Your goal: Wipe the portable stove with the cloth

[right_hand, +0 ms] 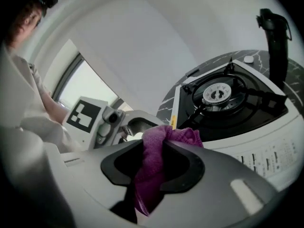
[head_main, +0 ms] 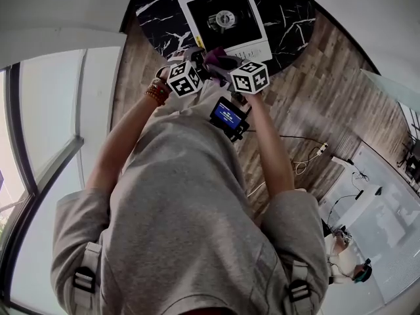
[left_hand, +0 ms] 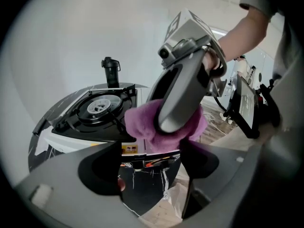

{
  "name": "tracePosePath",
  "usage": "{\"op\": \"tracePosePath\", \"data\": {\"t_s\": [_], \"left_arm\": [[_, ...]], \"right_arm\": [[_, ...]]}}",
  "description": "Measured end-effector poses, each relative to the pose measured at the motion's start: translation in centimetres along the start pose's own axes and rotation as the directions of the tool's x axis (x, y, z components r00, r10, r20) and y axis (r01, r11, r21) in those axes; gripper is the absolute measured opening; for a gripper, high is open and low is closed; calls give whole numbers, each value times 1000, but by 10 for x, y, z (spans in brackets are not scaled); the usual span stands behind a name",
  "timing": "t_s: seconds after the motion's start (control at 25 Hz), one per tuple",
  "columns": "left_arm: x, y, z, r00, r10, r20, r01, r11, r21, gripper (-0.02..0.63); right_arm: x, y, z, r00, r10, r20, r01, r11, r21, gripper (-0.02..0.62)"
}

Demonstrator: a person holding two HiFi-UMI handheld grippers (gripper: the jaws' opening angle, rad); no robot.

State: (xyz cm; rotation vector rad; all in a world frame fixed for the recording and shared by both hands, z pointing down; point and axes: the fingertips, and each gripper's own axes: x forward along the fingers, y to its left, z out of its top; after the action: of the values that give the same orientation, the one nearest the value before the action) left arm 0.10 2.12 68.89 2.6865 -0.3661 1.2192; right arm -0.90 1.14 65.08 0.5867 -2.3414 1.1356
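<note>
The white portable stove (head_main: 226, 18) with a black burner top sits on a round black marble table (head_main: 292, 12). Both grippers hover at the stove's near edge. My right gripper (right_hand: 153, 163) is shut on a purple cloth (right_hand: 154, 170), which hangs bunched between its jaws, just in front of the stove (right_hand: 228, 103). My left gripper (left_hand: 149, 163) stands open with nothing between its jaws. It points at the cloth (left_hand: 142, 122) and the right gripper's body (left_hand: 183, 94), with the stove (left_hand: 97, 108) to the left. In the head view the cloth (head_main: 215, 58) shows between the two marker cubes.
A tall black bottle-like object (right_hand: 274, 37) stands behind the stove. A small lit screen (head_main: 228, 115) is at the person's chest. Wooden floor (head_main: 328, 90) surrounds the table, with cables (head_main: 305, 156) on the right and a window (head_main: 39, 143) on the left.
</note>
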Motion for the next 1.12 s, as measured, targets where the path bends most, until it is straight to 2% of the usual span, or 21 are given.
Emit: {"op": "tracePosePath", "data": {"t_s": [0.08, 0.16, 0.24, 0.32, 0.44, 0.52, 0.6, 0.72, 0.8, 0.92, 1.04, 1.12], "left_arm": [[-1, -2, -1, 1000, 0, 5, 0, 1000, -1, 365], [-2, -6, -2, 1000, -3, 7, 3, 1000, -5, 365], [-2, -5, -1, 1000, -1, 10, 1, 1000, -5, 365], [-2, -3, -1, 1000, 1, 10, -1, 1000, -3, 365], [-2, -4, -1, 1000, -4, 9, 4, 1000, 0, 365], [-4, -3, 0, 1000, -7, 18, 7, 1000, 4, 365], [-10, -1, 0, 999, 2, 50, -2, 1000, 5, 360], [-33, 2, 13, 985, 55, 162, -50, 998, -34, 347], [-55, 12, 30, 961, 113, 253, -94, 992, -84, 317], [-87, 39, 52, 902, 234, 363, -176, 967, -187, 281], [-105, 71, 74, 823, 383, 420, -267, 913, -308, 208], [-110, 80, 89, 780, 451, 434, -310, 881, -359, 167]], "right_arm": [[-18, 6, 11, 993, 41, 114, -47, 998, 45, 137], [-44, 3, 24, 973, 25, 230, -39, 997, 59, 138], [-73, -16, 39, 947, -49, 318, 35, 998, 51, 140], [-100, -41, 54, 922, -134, 364, 129, 991, 37, 140], [-134, -65, 77, 887, -199, 417, 210, 978, 21, 140], [-155, -66, 102, 848, -208, 487, 235, 972, 7, 140], [-173, -57, 127, 798, -200, 568, 247, 969, -5, 140], [-191, -39, 148, 737, -194, 648, 263, 965, -10, 141], [-195, -30, 154, 719, -208, 663, 292, 956, -17, 143], [-192, -20, 158, 705, -237, 669, 344, 939, -30, 144], [-186, -21, 158, 706, -256, 660, 395, 916, -67, 149], [-182, -23, 150, 718, -260, 646, 405, 911, -83, 150]]}}
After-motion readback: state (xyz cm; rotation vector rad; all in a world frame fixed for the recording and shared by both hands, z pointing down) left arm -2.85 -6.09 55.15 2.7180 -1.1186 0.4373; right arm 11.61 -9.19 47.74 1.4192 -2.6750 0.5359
